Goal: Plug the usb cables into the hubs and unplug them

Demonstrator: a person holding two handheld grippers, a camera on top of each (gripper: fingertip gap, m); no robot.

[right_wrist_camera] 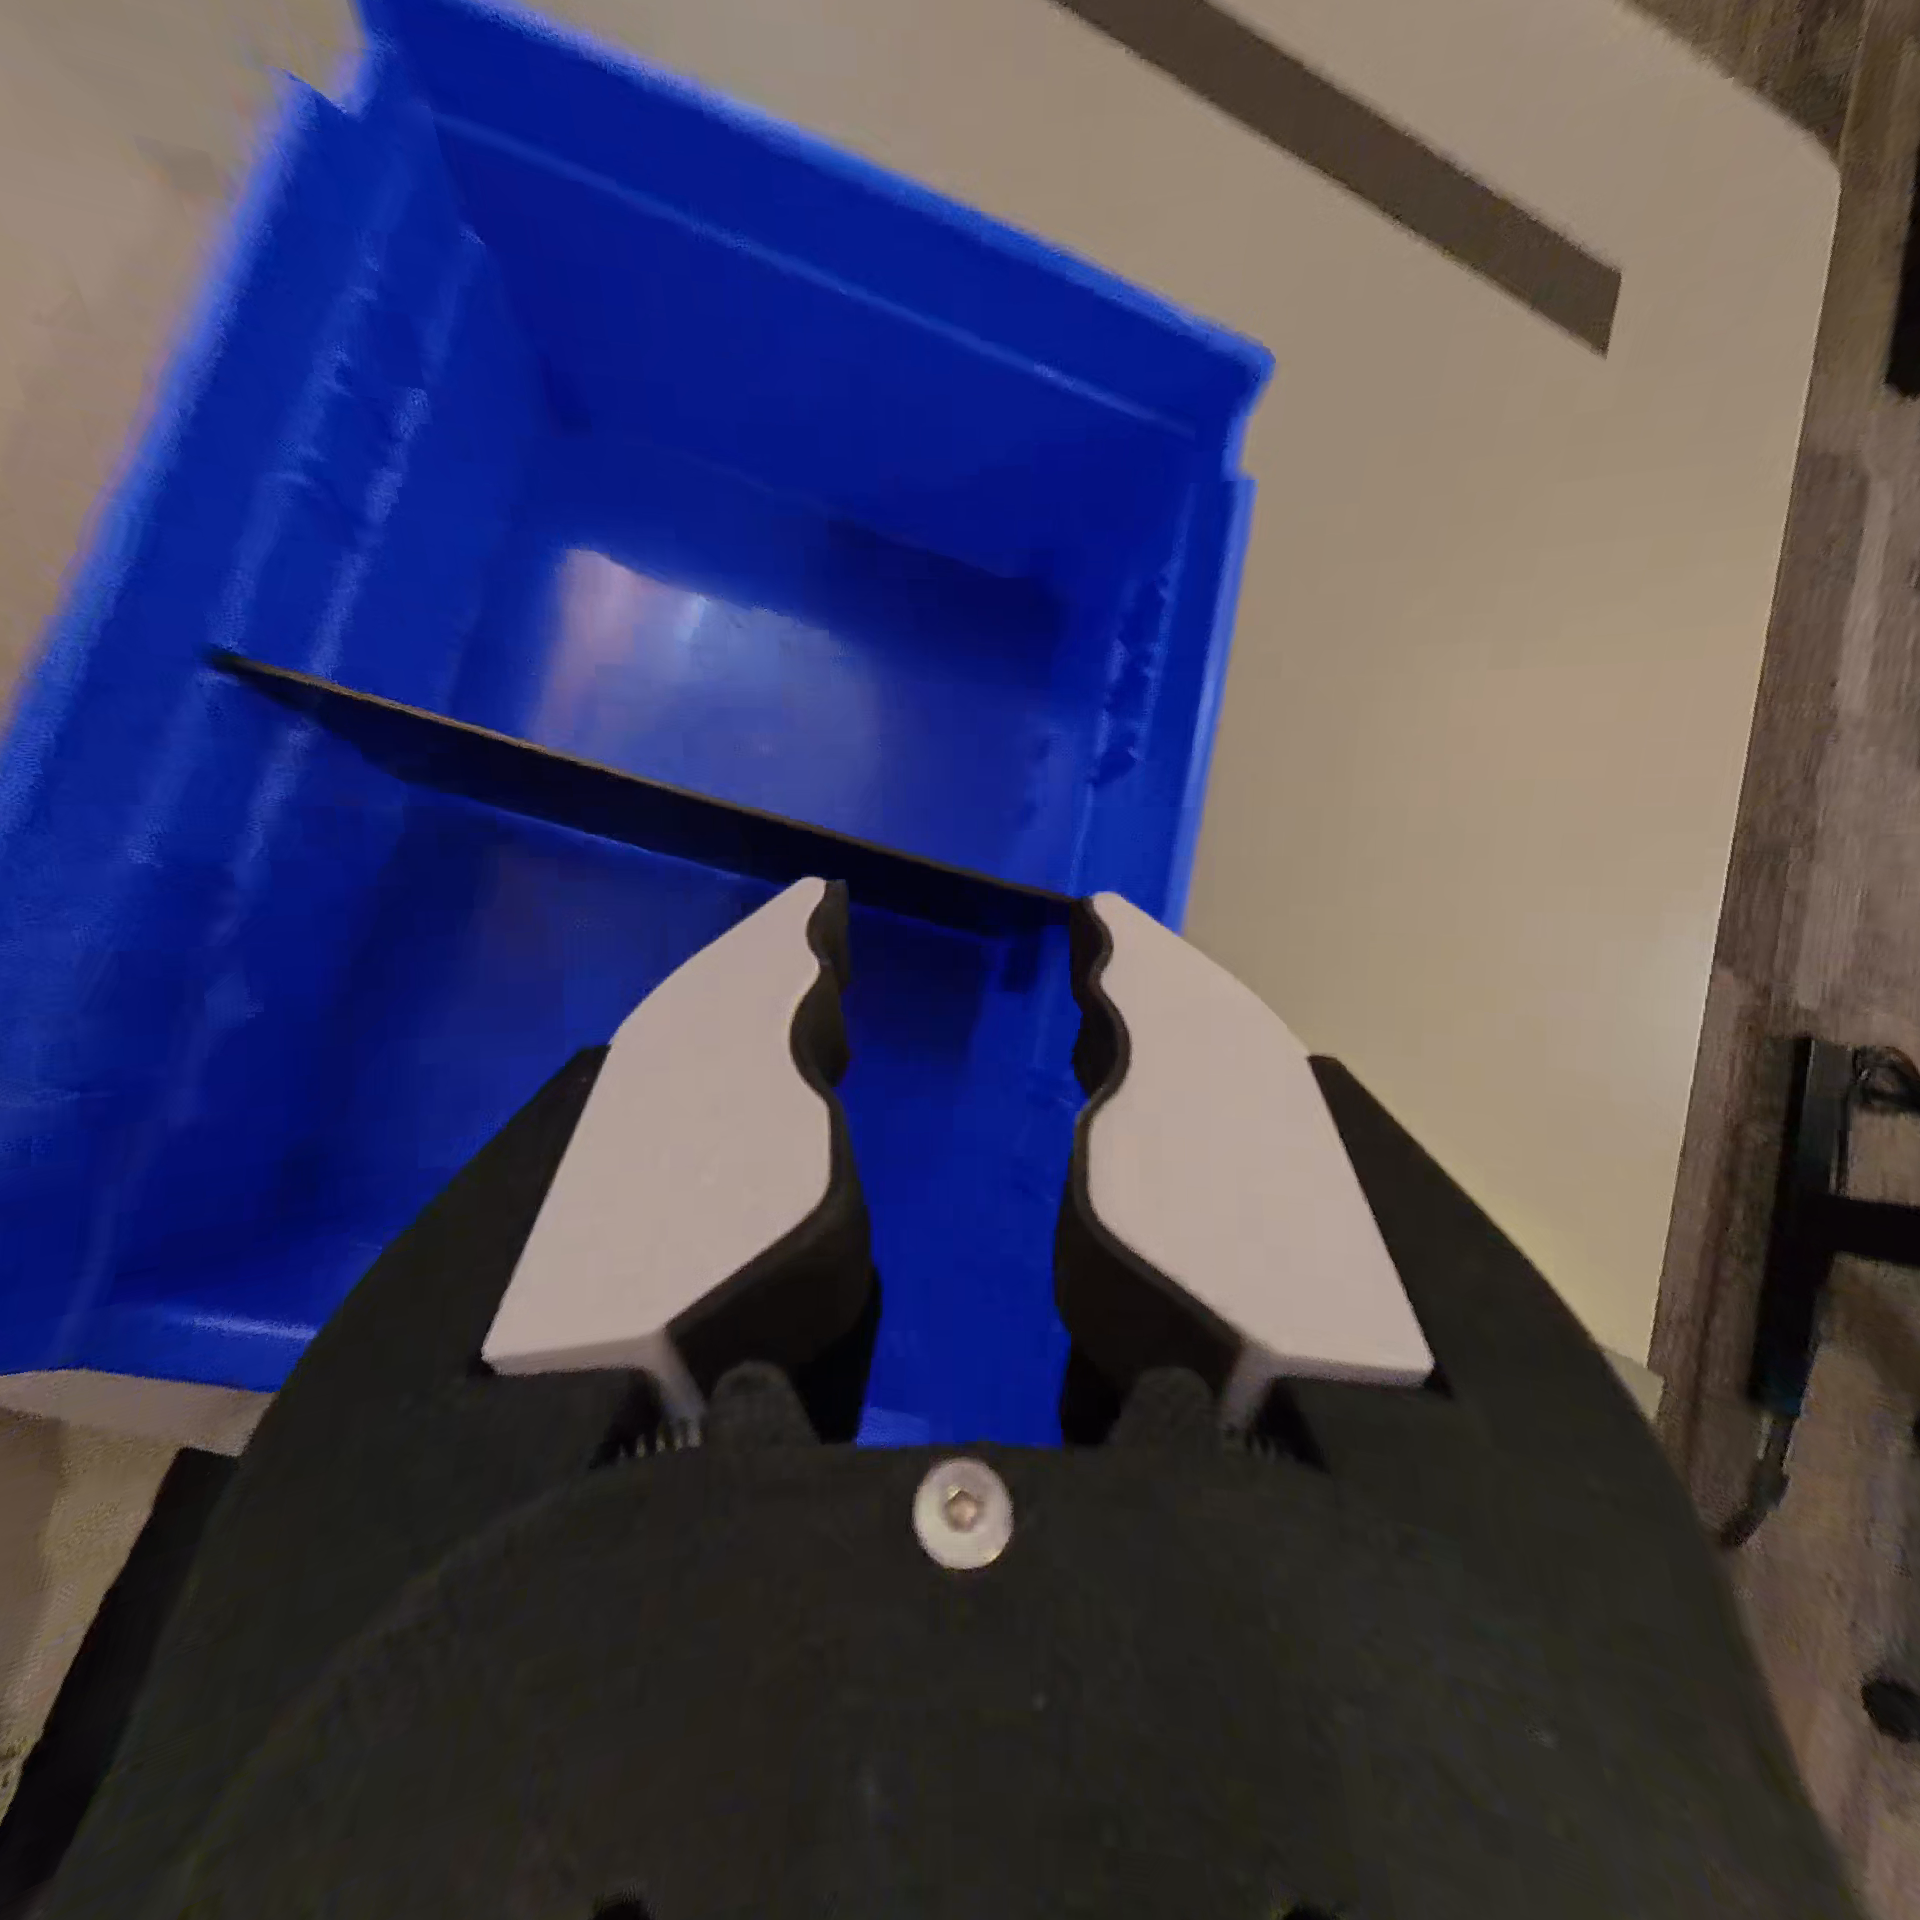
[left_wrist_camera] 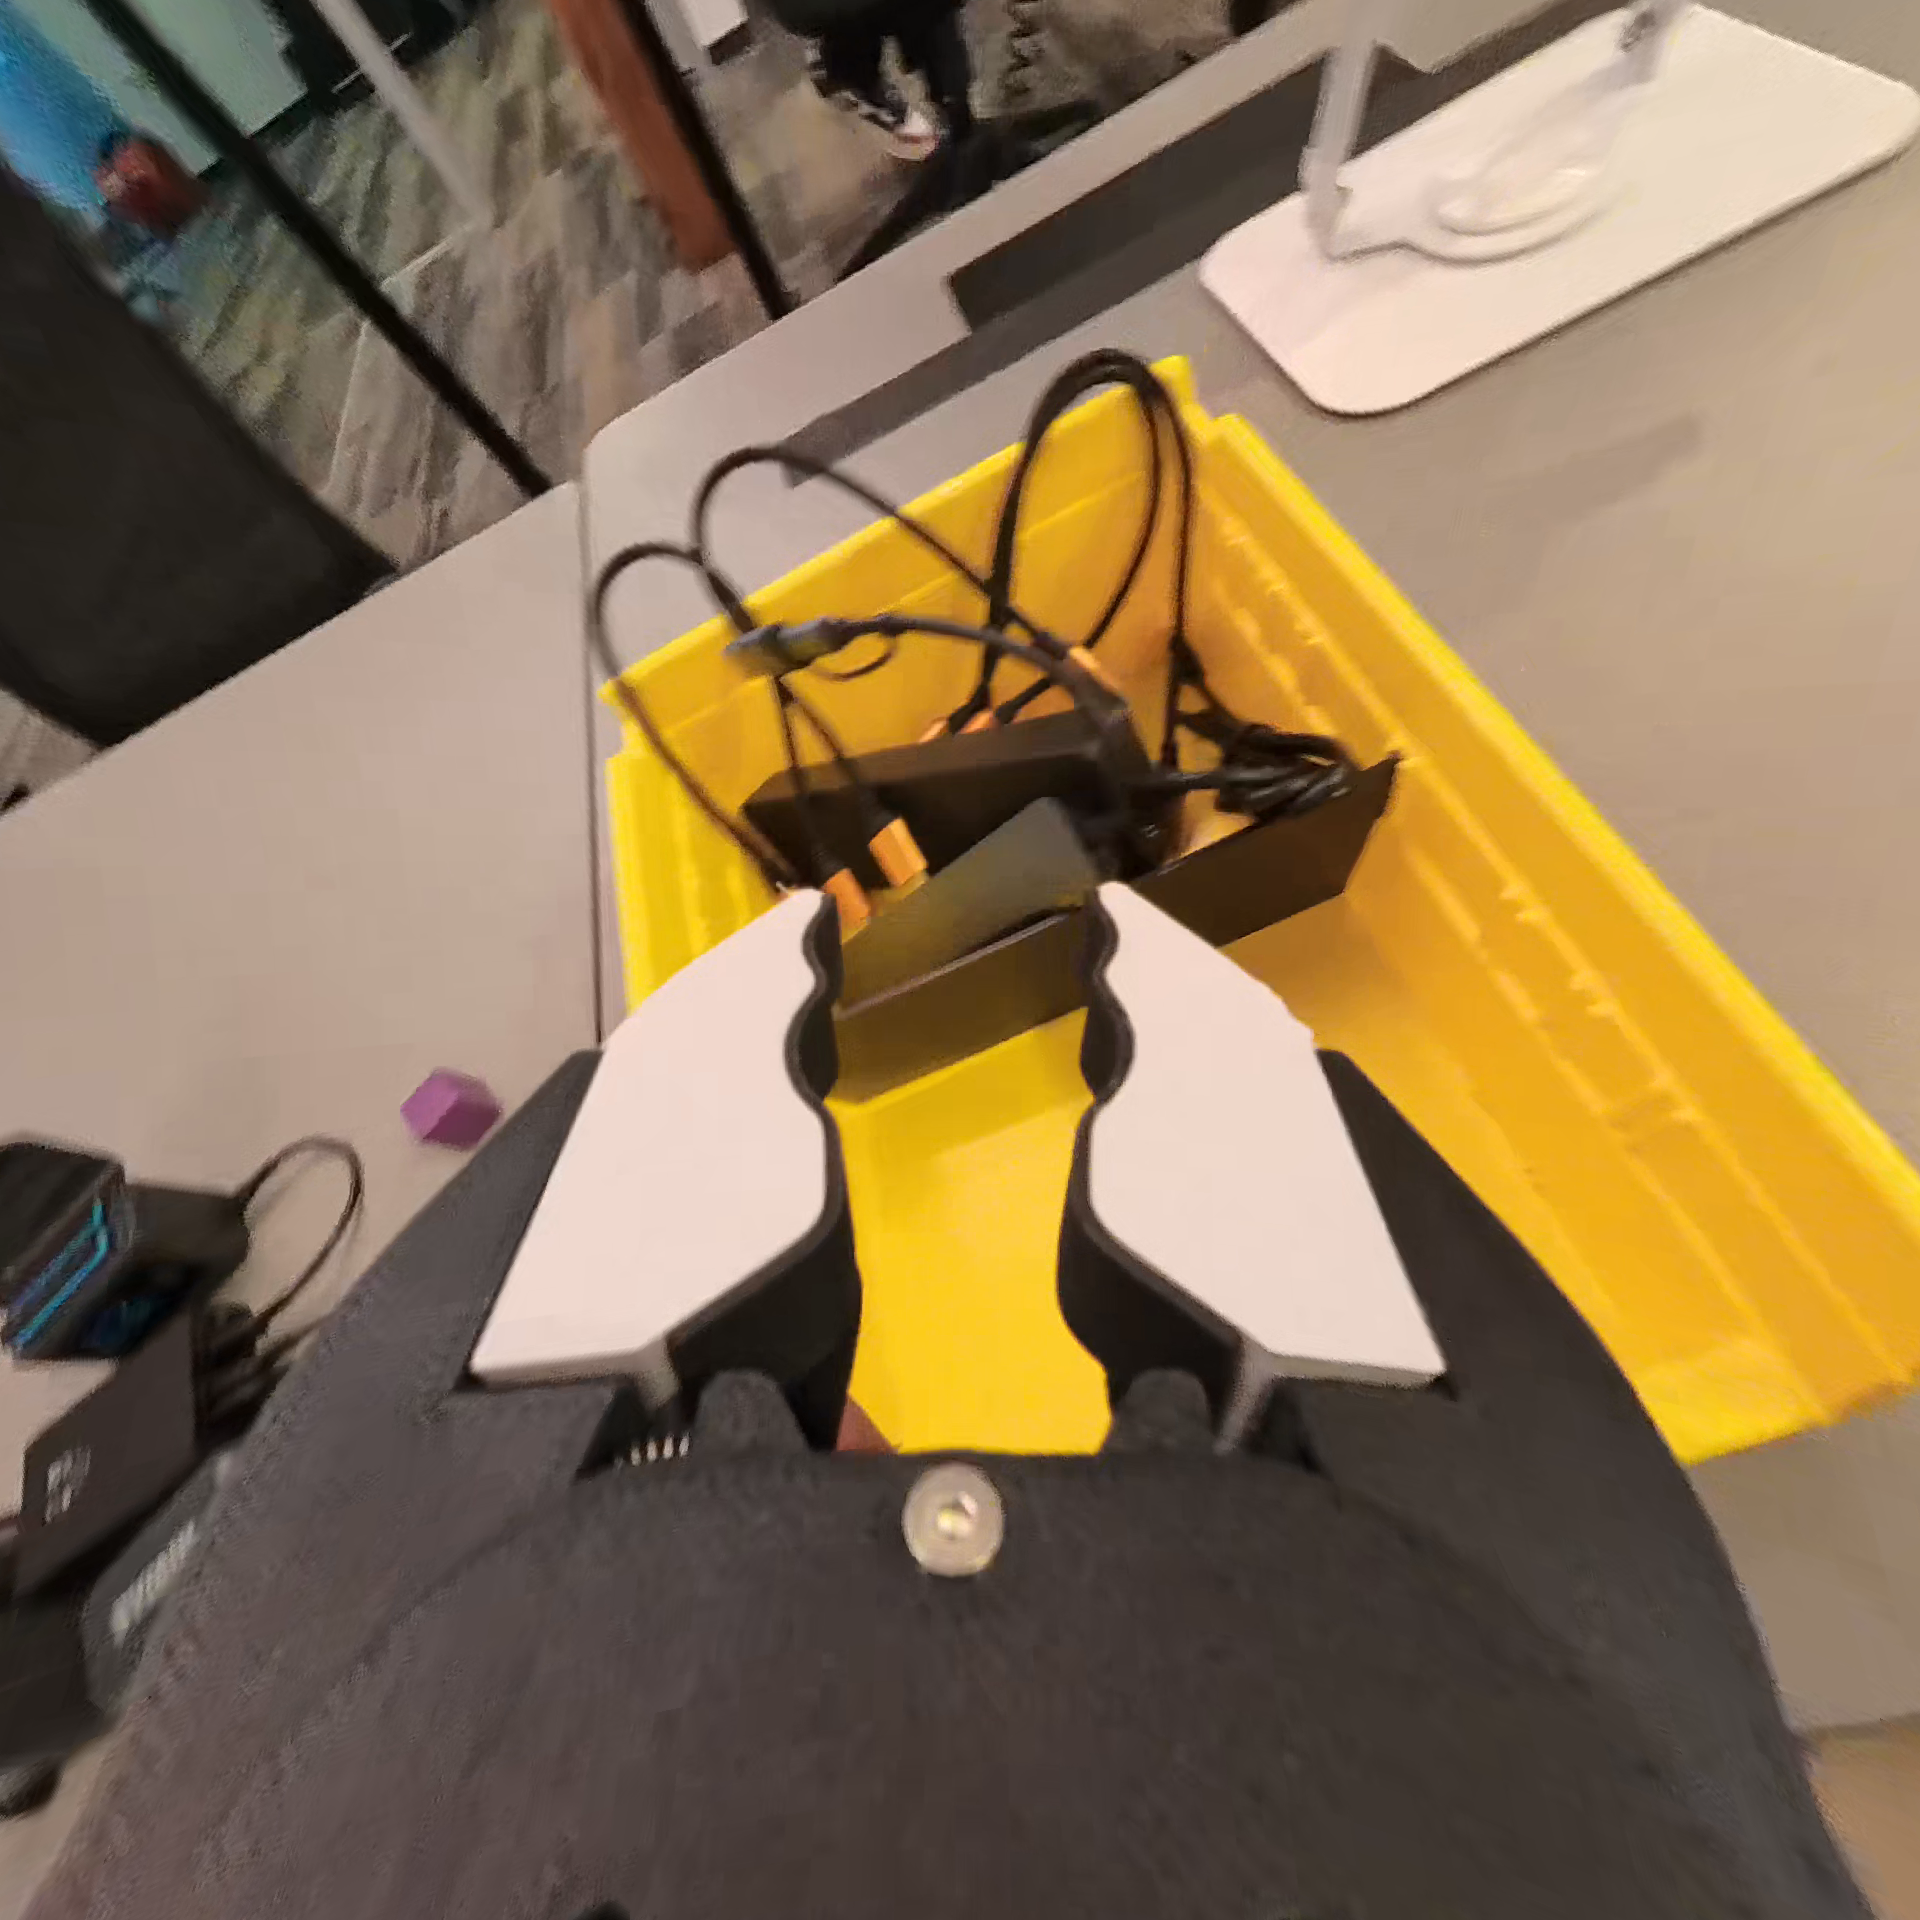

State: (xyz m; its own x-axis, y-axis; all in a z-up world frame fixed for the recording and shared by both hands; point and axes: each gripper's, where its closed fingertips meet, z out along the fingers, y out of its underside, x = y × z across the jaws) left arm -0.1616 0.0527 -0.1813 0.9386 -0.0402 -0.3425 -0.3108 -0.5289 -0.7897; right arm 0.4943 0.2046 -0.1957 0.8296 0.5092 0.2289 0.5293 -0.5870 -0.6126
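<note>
In the left wrist view a yellow bin [left_wrist_camera: 1455,1091] holds black USB hubs [left_wrist_camera: 977,774] and a grey hub [left_wrist_camera: 987,894] behind a black divider [left_wrist_camera: 1268,862]. Black cables [left_wrist_camera: 1039,499] with orange plugs [left_wrist_camera: 896,857] loop out of them; some plugs sit in the hubs. My left gripper [left_wrist_camera: 961,914] is open and empty, its tips over the near side of the divider, just short of the hubs. In the right wrist view my right gripper [right_wrist_camera: 961,904] is open and empty over a blue bin [right_wrist_camera: 312,935] with a black divider [right_wrist_camera: 623,790]; no hubs show in it.
Both bins stand on a grey table. To the left of the yellow bin lie a purple cube [left_wrist_camera: 449,1107] and black devices with a cable [left_wrist_camera: 104,1299]. A white monitor stand base [left_wrist_camera: 1558,208] is at the back right. The table edge [right_wrist_camera: 1766,623] runs right of the blue bin. The gap from one gripper's tips to the other's is roughly 65 cm. It is some 30 cm from my left tips to the purple cube [left_wrist_camera: 449,1107].
</note>
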